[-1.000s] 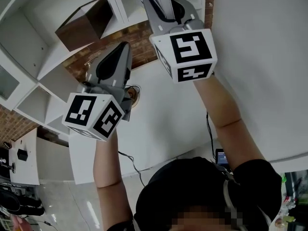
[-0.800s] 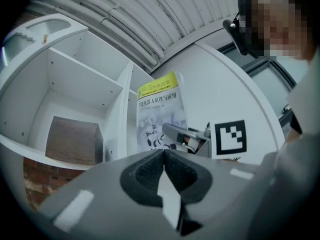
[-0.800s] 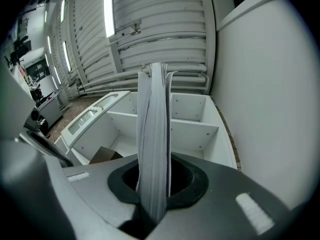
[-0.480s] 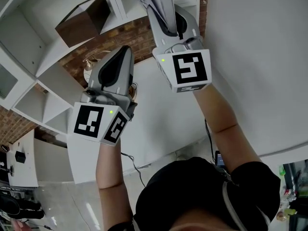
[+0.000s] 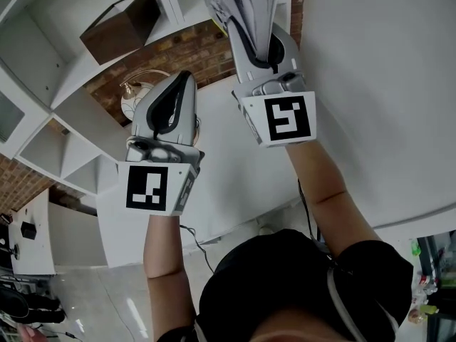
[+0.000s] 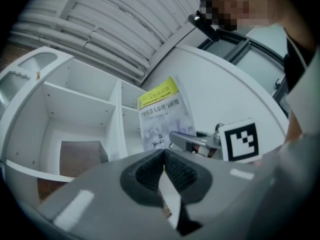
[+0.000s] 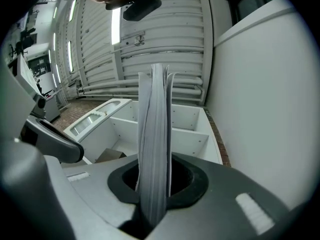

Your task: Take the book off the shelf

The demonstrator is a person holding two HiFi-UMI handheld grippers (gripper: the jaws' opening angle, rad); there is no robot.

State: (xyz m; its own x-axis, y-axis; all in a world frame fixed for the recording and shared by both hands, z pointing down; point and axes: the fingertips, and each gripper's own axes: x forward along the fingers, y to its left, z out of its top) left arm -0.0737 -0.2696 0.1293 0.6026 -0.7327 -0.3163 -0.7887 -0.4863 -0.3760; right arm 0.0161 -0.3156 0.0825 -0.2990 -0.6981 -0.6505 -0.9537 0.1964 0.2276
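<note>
The book (image 5: 246,2) is clear of the white shelf (image 5: 71,84) and hangs in the air in my right gripper (image 5: 267,41), which is shut on its lower edge. In the right gripper view the book (image 7: 155,124) stands edge-on between the pads, its grey pages fanned slightly. The left gripper view shows the book's cover (image 6: 162,116), grey with a yellow band on top, in front of the shelf (image 6: 80,99), with the right gripper (image 6: 192,140) below it. My left gripper (image 5: 182,77) is beside the right one, shut and holding nothing; its pads meet (image 6: 163,156).
A brown box (image 5: 121,27) sits in one shelf compartment (image 6: 80,159). A round gold-trimmed object (image 5: 132,98) lies on the white surface beside the left gripper. A wide white panel (image 5: 377,84) fills the right side. Brick wall (image 5: 178,48) shows behind the shelf.
Both grippers have drawn back from the shelf, lower in the head view. The book came along in the right gripper and more of it shows at the top edge.
</note>
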